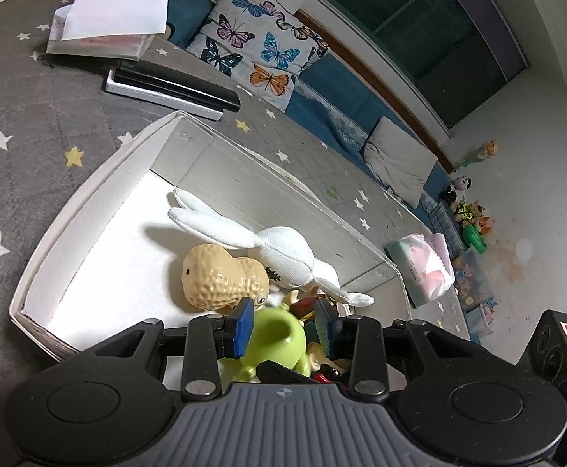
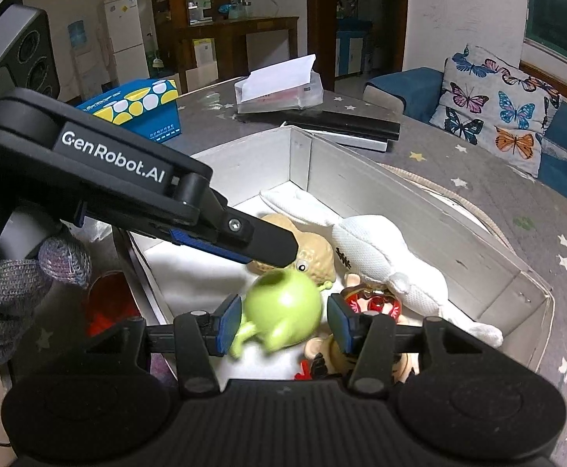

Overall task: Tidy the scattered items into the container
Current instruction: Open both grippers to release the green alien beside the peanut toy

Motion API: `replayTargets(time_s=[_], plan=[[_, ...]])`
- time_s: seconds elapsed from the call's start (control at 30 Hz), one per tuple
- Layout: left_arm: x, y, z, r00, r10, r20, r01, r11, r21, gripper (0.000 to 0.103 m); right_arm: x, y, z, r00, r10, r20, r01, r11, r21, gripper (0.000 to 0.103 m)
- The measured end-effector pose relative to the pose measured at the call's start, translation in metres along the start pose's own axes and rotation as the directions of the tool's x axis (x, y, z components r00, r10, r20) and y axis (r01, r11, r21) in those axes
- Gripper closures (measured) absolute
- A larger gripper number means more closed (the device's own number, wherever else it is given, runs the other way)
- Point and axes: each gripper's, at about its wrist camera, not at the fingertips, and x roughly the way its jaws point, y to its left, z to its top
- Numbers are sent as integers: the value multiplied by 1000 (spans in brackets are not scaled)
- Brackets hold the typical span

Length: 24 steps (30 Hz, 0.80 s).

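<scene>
- The green toy (image 2: 283,307) is a smooth, glossy, rounded figure with a round hole on top and thin stubby limbs; it looks like light hard plastic or vinyl, stiff rather than soft, and likely slippery on its curved sides.
- It sits inside the white box (image 2: 431,210), near the front end, between the pads of the right gripper (image 2: 283,323).
- The right gripper's jaws stand apart: the left pad lies close against the toy's side, while a clear gap shows before the right pad, so it looks released rather than clenched on the toy.
- The left gripper (image 1: 285,323) hangs over the same toy from another angle, jaws spread, with nothing clamped; in the right wrist view its finger tip reaches just above the toy.
- The best hold would likely be across the widest part of the round body, pads square on opposite sides; the thin limbs look too small to pinch safely.
- The white box already holds at least 4 things: the green toy, a tan peanut toy (image 1: 221,278), a soft white plush rabbit (image 1: 279,249) lying along the far wall, and small red and brown figures (image 2: 373,303) heaped at the near end.
- The far half of the box floor is bare, so room remains.
</scene>
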Motion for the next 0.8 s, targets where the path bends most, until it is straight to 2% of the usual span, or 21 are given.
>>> replayTargets(time_s=[0.23,0.3,0.53,0.6,0.8], plan=[[-12,-3,-3,1000,2,23,-3,1000,17,66,-12,4,-4,999,-6,38,6,1000,18,51],[-17,-5,-5,1000,9,29,-10,1000,28,66,-19,7,-6,998,-16,57,15,1000,18,43],[-36,-11,-18,998,35,54,-40,996,84,66,-39,17,-12,992,-33,120,30,999,26,34],[-43,-12,-22,997,44,66,-51,993,102,66,-46,20,-14,990,-31,141,26,999,35,21],[-63,-16,-35,994,56,98,-69,988,140,66,-60,34,-23,984,-24,174,21,1000,21,16]])
